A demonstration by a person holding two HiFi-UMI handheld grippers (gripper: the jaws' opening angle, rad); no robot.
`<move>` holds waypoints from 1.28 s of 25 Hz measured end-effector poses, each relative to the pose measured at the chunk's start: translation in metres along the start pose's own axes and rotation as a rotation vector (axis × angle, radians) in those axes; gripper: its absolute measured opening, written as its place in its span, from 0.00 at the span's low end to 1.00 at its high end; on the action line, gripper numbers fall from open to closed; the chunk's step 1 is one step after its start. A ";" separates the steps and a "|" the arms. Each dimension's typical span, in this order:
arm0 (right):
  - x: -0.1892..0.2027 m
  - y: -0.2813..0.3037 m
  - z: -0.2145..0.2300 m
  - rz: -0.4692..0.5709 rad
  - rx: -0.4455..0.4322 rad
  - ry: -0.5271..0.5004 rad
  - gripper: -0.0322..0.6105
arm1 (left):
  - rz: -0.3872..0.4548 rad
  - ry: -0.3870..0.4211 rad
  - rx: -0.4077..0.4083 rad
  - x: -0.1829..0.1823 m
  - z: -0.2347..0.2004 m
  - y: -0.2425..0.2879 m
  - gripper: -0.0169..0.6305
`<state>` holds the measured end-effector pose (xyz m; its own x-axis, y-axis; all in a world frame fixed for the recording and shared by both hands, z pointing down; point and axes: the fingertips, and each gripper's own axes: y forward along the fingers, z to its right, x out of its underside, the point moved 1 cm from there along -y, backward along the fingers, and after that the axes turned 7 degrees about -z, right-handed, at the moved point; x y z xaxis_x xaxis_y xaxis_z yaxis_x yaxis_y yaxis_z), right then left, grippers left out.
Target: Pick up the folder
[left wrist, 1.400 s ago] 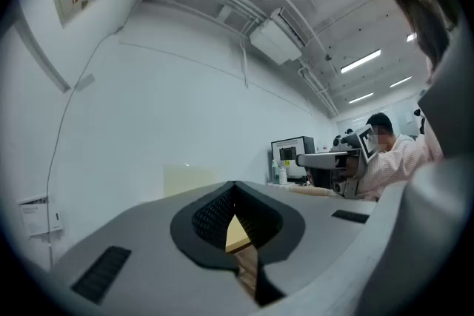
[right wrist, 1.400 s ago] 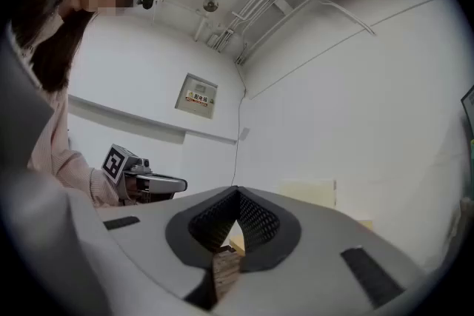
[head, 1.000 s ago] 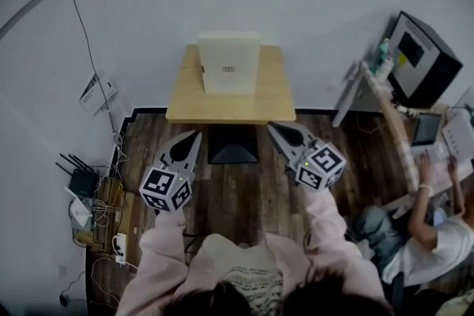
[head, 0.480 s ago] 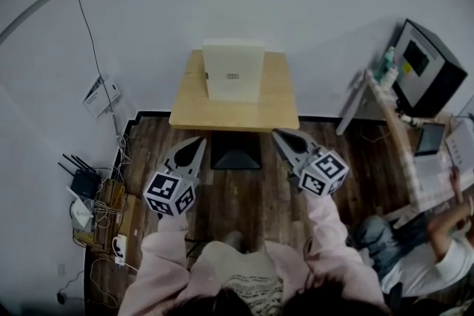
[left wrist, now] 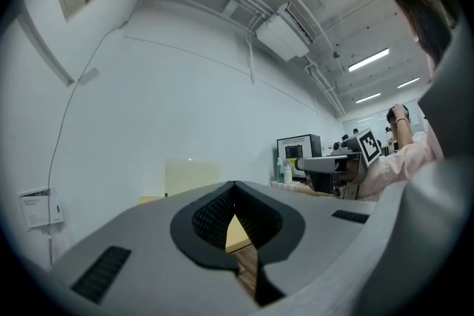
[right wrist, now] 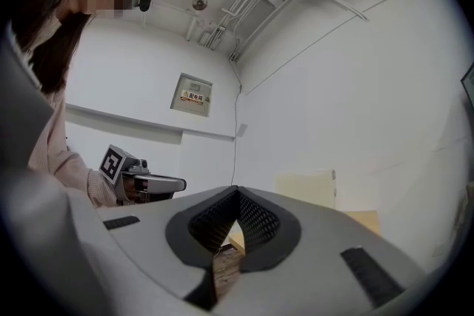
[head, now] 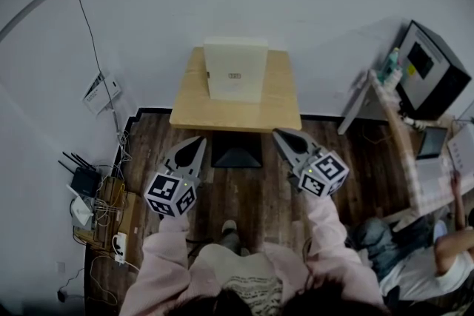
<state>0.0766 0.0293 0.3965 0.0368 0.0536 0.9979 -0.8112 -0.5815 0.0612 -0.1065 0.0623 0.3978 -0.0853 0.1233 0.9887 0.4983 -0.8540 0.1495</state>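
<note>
A cream folder (head: 235, 69) stands upright at the back of a small wooden table (head: 274, 101) against the white wall. It also shows as a pale rectangle, the folder (left wrist: 192, 177), in the left gripper view, and as the folder (right wrist: 306, 188) in the right gripper view. My left gripper (head: 198, 139) and right gripper (head: 276, 134) hover over the wood floor in front of the table, well short of the folder. Both are shut with nothing between their jaws, tips meeting at the left gripper (left wrist: 234, 186) and the right gripper (right wrist: 237, 192).
A dark table base (head: 235, 150) sits under the table. Routers, cables and a power strip (head: 95, 205) clutter the floor at left. At right stand a desk with a monitor (head: 428, 64) and bottles, and a seated person (head: 437, 248).
The view shifted slightly, so the table and folder sit a little lower and further right in the frame. The seated person at right moved. Both grippers stayed shut and nearly still.
</note>
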 end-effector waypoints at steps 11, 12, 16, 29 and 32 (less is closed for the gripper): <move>0.012 0.032 0.032 -0.019 0.046 0.012 0.05 | -0.022 -0.024 -0.002 0.008 -0.041 0.032 0.03; 0.012 0.035 0.035 -0.022 0.050 0.013 0.05 | -0.022 -0.024 0.002 0.008 -0.045 0.037 0.03; 0.016 0.047 0.046 -0.044 0.067 0.002 0.05 | -0.026 -0.024 0.024 0.005 -0.056 0.056 0.03; 0.021 0.077 0.075 -0.070 0.106 0.000 0.05 | -0.044 -0.028 0.080 0.010 -0.086 0.101 0.03; 0.020 0.087 0.083 -0.066 0.120 0.003 0.05 | -0.047 -0.028 0.089 0.012 -0.096 0.109 0.03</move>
<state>0.0546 -0.0875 0.4241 0.0861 0.0977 0.9915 -0.7316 -0.6694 0.1295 -0.1364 -0.0781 0.4246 -0.0869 0.1776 0.9803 0.5689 -0.7989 0.1952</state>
